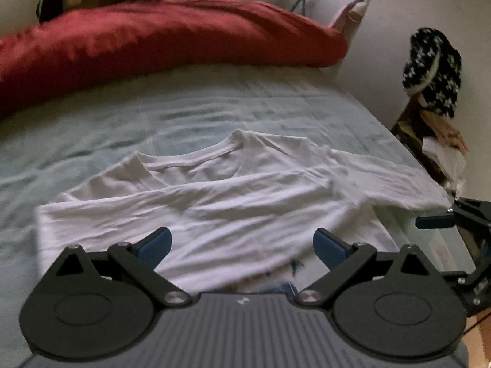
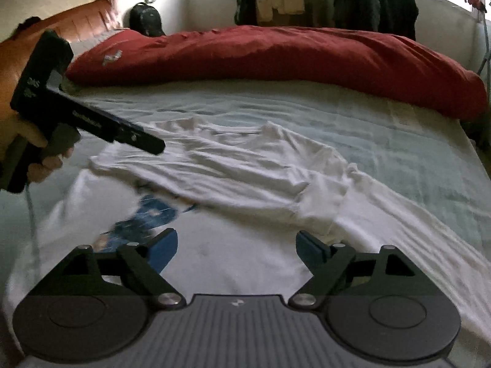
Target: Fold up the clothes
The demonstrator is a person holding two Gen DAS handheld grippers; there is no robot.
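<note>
Shirt (image 1: 214, 202), white, lies on the bed (image 1: 92, 135) atop a pale blue sheet, partly folded: its upper part with the collar (image 1: 190, 161) is laid over the lower part, and a blue print (image 2: 147, 217) shows on the layer beneath. One sleeve (image 2: 399, 214) trails out toward the bed's right edge. The cloth is wrinkled and the fold is uneven.

Left claw (image 1: 242, 245) hovers over the shirt's near edge with its blue pads (image 1: 159, 245) well apart, holding nothing. Right claw (image 2: 236, 248) is likewise spread wide above the shirt's lower part, empty. In the right wrist view, a hand (image 2: 27, 141) grips the left tool's handle at the left edge, its tip over the shirt's far left corner. The left wrist view catches the right claw at the right edge, just beside the sleeve end.

A red duvet (image 2: 276, 58) is bunched along the far side of the bed. Dark clothes (image 2: 377, 3) hang by the window beyond it.
</note>
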